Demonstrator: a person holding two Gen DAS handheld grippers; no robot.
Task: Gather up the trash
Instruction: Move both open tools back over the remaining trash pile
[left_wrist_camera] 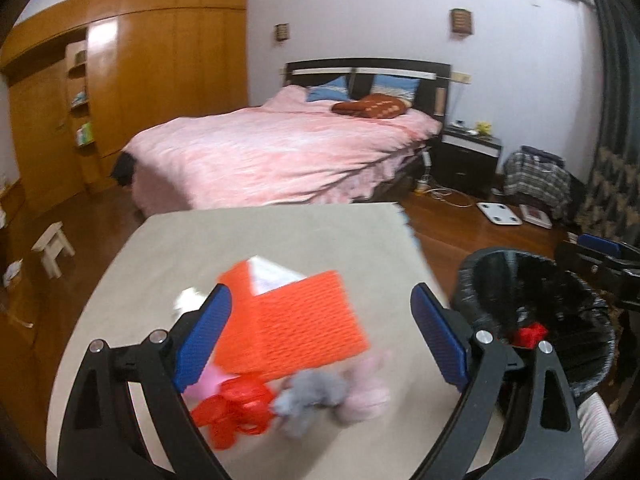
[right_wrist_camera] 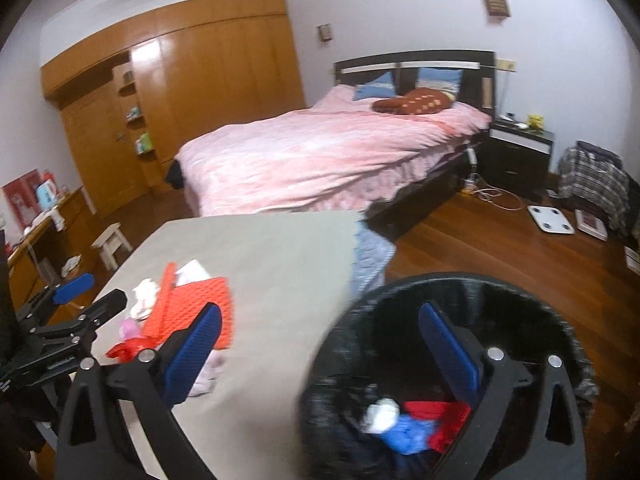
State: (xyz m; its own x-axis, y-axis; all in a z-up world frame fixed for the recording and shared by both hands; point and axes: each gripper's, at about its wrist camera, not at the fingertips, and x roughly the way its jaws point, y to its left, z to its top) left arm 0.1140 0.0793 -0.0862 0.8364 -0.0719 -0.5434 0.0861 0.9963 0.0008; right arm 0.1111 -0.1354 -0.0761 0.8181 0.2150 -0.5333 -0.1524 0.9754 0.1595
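Observation:
My left gripper [left_wrist_camera: 320, 340] is open above the beige table [left_wrist_camera: 280, 236], nothing gripped. Under it lie an orange tissue box [left_wrist_camera: 296, 320], a crumpled red plastic bag [left_wrist_camera: 236, 412], a grey fluffy piece [left_wrist_camera: 312, 396] and a pink fluffy piece [left_wrist_camera: 368, 388]. A white paper scrap [right_wrist_camera: 144, 292] lies left of the box. My right gripper [right_wrist_camera: 322, 356] is open and empty, hanging at the black lined trash bin [right_wrist_camera: 360, 308], one finger over its inside. The bin [left_wrist_camera: 500, 276] holds red [right_wrist_camera: 436, 412], blue [right_wrist_camera: 408, 436] and white [right_wrist_camera: 380, 416] trash. The left gripper [right_wrist_camera: 72, 300] shows at the left edge.
The bin stands on the wooden floor [right_wrist_camera: 500, 248] off the table's right edge. Beyond the table is a pink bed [left_wrist_camera: 280, 152]. A white stool [left_wrist_camera: 54, 246] stands at the left, a white scale [left_wrist_camera: 500, 212] and a dark nightstand [left_wrist_camera: 468, 160] at the right.

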